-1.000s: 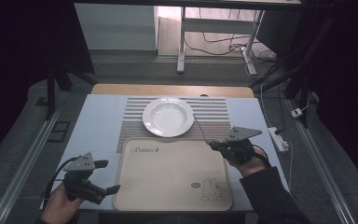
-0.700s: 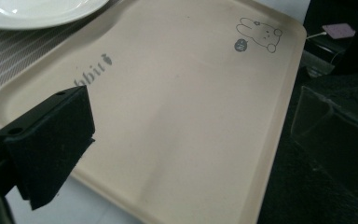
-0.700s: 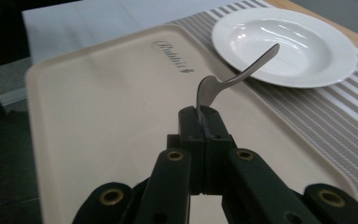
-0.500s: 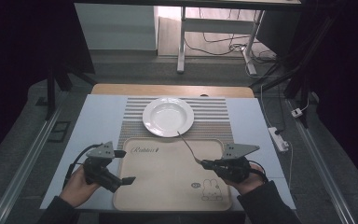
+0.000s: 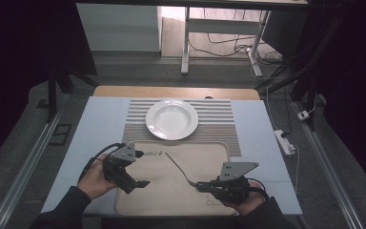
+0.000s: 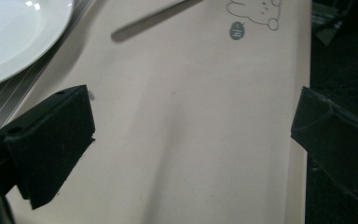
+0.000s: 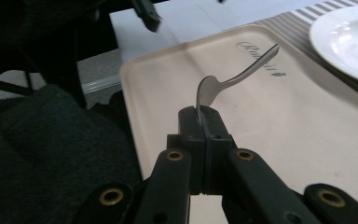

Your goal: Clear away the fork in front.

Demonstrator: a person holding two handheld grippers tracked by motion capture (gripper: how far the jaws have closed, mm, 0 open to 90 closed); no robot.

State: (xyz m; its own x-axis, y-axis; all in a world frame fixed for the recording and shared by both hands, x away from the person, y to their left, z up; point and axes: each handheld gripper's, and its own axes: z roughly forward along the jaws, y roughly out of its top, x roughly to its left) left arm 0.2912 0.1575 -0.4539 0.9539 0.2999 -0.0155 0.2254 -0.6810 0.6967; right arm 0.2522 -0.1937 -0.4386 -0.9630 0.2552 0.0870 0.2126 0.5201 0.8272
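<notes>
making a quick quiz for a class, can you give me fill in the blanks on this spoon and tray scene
1. The right gripper is shut on the bowl end of a ____.
2. The white plate rests on a ____ mat.
3. The left gripper hovers over the beige tray with its fingers ____.
4. A cartoon ____ is printed on the tray.

Missing words: spoon; striped; open; bear

Spoon [image 7: 223, 88] bowl tip buried between the closed jaws of the right gripper [image 7: 204, 122]. Plate [image 6: 14, 32] cut by top and left edges in the left gripper view, by the right edge in the right gripper view. Tray [image 5: 181, 205] near edge masked by sleeves. Tray lettering too small to read.
</notes>
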